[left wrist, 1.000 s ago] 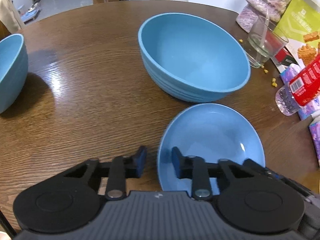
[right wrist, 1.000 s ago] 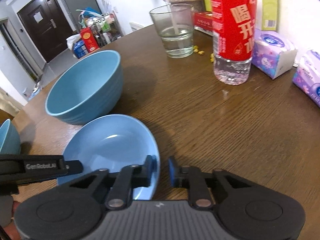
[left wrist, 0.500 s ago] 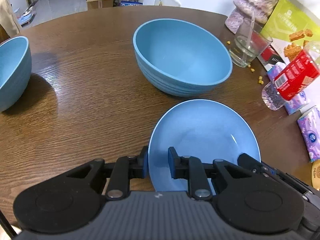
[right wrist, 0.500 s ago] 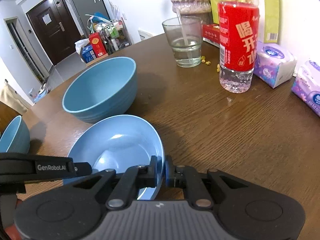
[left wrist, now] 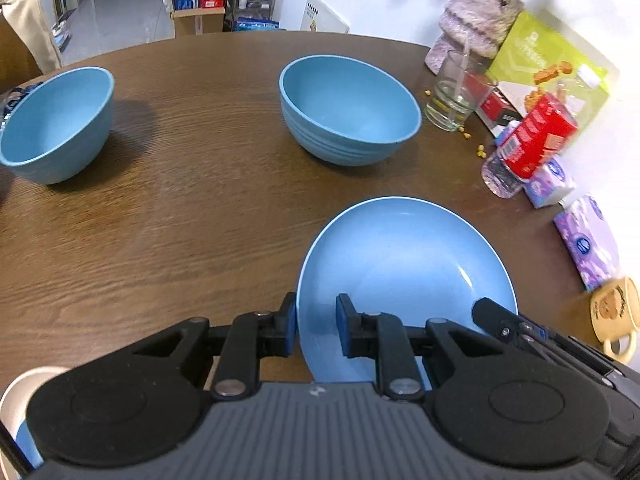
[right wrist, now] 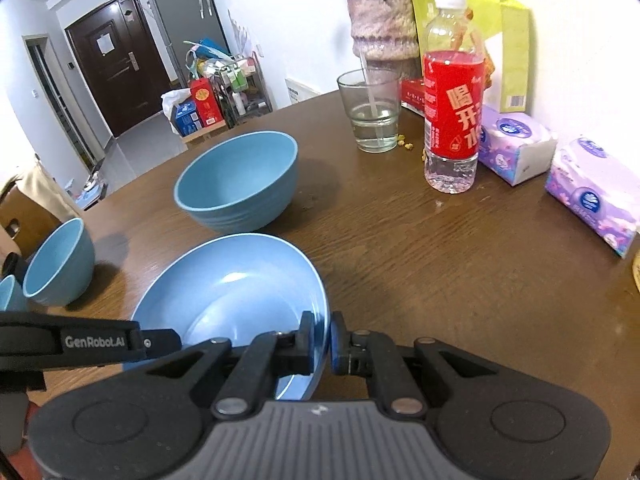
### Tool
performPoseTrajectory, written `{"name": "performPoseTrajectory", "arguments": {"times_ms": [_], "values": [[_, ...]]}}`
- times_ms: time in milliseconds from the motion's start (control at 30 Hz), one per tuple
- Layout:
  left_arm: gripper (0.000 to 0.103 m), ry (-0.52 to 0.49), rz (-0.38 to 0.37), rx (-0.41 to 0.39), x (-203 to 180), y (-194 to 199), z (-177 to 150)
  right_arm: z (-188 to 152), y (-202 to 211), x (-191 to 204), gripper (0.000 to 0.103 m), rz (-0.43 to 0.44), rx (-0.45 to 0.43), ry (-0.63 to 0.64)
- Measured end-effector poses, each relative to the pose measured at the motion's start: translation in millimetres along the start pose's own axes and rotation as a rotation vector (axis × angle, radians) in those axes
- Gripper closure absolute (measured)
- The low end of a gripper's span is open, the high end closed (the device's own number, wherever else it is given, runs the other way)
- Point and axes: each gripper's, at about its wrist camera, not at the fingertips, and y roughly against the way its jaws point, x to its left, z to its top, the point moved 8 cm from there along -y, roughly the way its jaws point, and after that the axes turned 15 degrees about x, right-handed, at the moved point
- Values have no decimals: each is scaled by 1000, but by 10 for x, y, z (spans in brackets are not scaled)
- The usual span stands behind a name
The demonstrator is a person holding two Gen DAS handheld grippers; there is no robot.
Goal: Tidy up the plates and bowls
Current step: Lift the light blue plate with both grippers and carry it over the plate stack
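A light blue deep plate point(left wrist: 404, 264) hangs above the brown table point(left wrist: 180, 220), held from both sides. My left gripper point(left wrist: 316, 330) is shut on its left rim, one finger outside and one inside. On the opposite rim of the plate point(right wrist: 232, 280), my right gripper point(right wrist: 320, 340) is shut tight. A large blue bowl point(left wrist: 348, 108) stands beyond the plate, also seen in the right wrist view point(right wrist: 240, 176). A smaller blue bowl point(left wrist: 56, 120) sits at the far left of the table point(right wrist: 56, 268).
Along the right side stand a glass of water point(right wrist: 374, 116), a red-labelled bottle point(right wrist: 454, 120), tissue packs point(right wrist: 516, 148), a vase point(right wrist: 380, 28) and a green box point(left wrist: 548, 64). A yellow mug point(left wrist: 616, 316) sits near the right edge. Loose yellow crumbs lie by the glass.
Both grippers have risen and drawn back together with the plate in them. The bowls, glass and bottle now look farther away and more of the table shows.
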Motion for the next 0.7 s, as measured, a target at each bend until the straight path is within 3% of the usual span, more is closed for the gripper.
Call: {"name": "performPoseTrajectory", "arguments": {"times_ms": [700], "values": [[82, 22, -21, -68, 347, 770, -1127, -992, 874, 403, 95, -4, -33, 73]]}}
